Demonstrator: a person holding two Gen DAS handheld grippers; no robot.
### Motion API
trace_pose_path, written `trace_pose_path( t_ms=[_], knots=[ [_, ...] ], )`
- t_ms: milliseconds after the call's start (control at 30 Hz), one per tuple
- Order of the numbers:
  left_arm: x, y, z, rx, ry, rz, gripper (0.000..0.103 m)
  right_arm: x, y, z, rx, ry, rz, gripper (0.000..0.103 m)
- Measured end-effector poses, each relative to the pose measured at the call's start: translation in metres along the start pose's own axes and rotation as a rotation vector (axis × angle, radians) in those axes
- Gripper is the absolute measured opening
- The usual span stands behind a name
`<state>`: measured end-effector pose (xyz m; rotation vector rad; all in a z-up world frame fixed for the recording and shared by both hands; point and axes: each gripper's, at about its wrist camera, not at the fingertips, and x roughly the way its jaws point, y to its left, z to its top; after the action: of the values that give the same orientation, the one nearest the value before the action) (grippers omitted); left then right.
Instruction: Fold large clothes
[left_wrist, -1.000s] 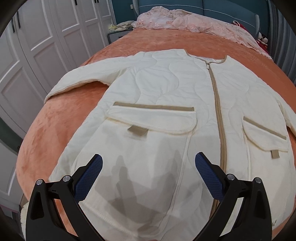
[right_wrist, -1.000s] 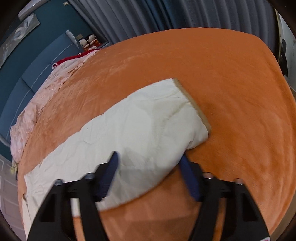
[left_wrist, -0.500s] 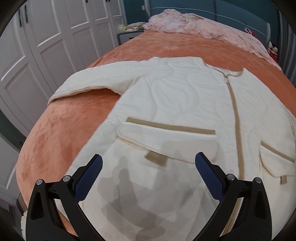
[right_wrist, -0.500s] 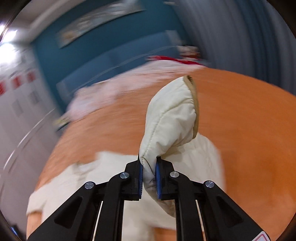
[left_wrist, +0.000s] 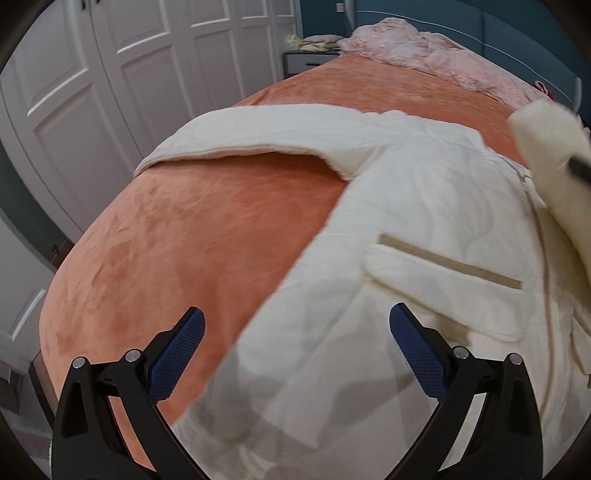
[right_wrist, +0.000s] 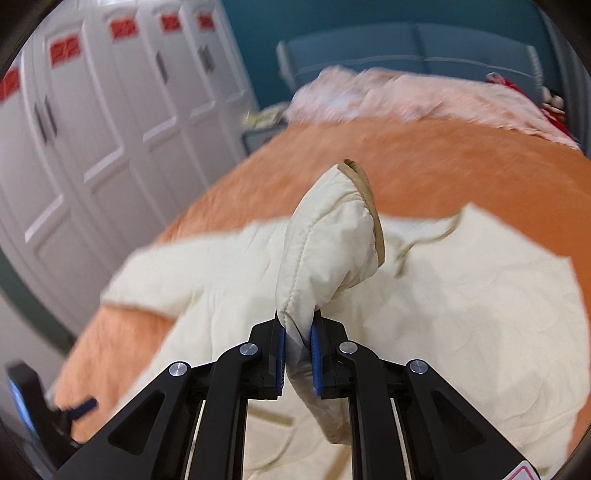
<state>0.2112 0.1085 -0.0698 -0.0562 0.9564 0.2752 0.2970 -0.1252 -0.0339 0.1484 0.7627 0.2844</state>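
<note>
Right now my right gripper (right_wrist: 298, 345) pinches the jacket's sleeve (right_wrist: 328, 240) above the bed (left_wrist: 207, 229); my left gripper (left_wrist: 297, 347) hangs wide apart over the jacket (left_wrist: 424, 206).

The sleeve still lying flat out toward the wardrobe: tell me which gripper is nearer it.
Left. The left gripper hangs open over the hem, below that sleeve; the right gripper is across the jacket, clamping the other sleeve.

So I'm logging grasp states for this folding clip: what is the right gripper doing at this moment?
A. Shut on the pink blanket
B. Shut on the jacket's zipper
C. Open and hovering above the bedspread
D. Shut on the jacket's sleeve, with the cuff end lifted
D: in the right wrist view the right gripper has its blue pads pressed onto the cream sleeve, whose tan-edged cuff stands raised above the jacket body.
</note>
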Motion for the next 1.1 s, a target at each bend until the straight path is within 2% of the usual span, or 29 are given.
trace_pose_path(
  t_ms=[167, 233, 267, 300, 333, 400, 500, 567, 633, 700, 733, 800, 900, 1033, 1100],
  knots=[
    [0.005, 0.012, -0.001, -0.029, 0.01, -0.011, 0.098, 0.023, 0.021, -0.034, -0.039, 0.088, 0.003, 0.012],
    [0.006, 0.014, -0.001, -0.038, 0.012, -0.021, 0.098, 0.033, 0.025, -0.037, -0.057, 0.117, 0.0, 0.017],
    [0.007, 0.014, 0.0, -0.044, 0.015, -0.035, 0.098, 0.036, 0.028, -0.041, -0.07, 0.131, 0.001, 0.02],
    [0.007, 0.015, 0.0, -0.05, 0.017, -0.045, 0.098, 0.038, 0.031, -0.047, -0.08, 0.143, 0.008, 0.029],
    [0.006, 0.015, 0.001, -0.057, 0.018, -0.057, 0.098, 0.038, 0.036, -0.051, -0.098, 0.16, 0.025, 0.034],
    [0.005, 0.014, 0.003, -0.074, 0.02, -0.104, 0.098, 0.022, 0.04, -0.057, -0.142, 0.137, 0.045, 0.047],
    [-0.001, 0.007, 0.01, -0.097, 0.016, -0.182, 0.098, -0.016, 0.036, -0.07, -0.168, 0.09, 0.044, 0.052],
    [-0.004, -0.001, 0.015, -0.112, 0.024, -0.255, 0.098, -0.036, 0.016, -0.078, -0.106, 0.083, 0.049, 0.052],
    [0.0, -0.013, 0.019, -0.134, 0.065, -0.346, 0.098, -0.061, -0.023, -0.086, 0.017, 0.073, 0.027, 0.052],
    [0.01, -0.029, 0.025, -0.178, 0.116, -0.445, 0.098, -0.081, -0.063, -0.094, 0.137, 0.058, -0.009, 0.052],
    [0.014, -0.036, 0.026, -0.189, 0.132, -0.47, 0.098, -0.094, -0.093, -0.1, 0.226, 0.045, -0.046, 0.052],
    [0.026, -0.052, 0.031, -0.216, 0.171, -0.524, 0.098, -0.108, -0.128, -0.108, 0.332, 0.026, -0.088, 0.052],
    [0.037, -0.063, 0.035, -0.274, 0.172, -0.509, 0.098, -0.125, -0.183, -0.116, 0.499, -0.022, -0.131, 0.053],
    [0.045, -0.069, 0.041, -0.298, 0.167, -0.481, 0.096, -0.128, -0.225, -0.113, 0.624, -0.091, -0.152, 0.053],
    [0.046, -0.072, 0.043, -0.275, 0.164, -0.446, 0.086, -0.123, -0.24, -0.113, 0.69, -0.115, -0.138, 0.053]
  ],
)
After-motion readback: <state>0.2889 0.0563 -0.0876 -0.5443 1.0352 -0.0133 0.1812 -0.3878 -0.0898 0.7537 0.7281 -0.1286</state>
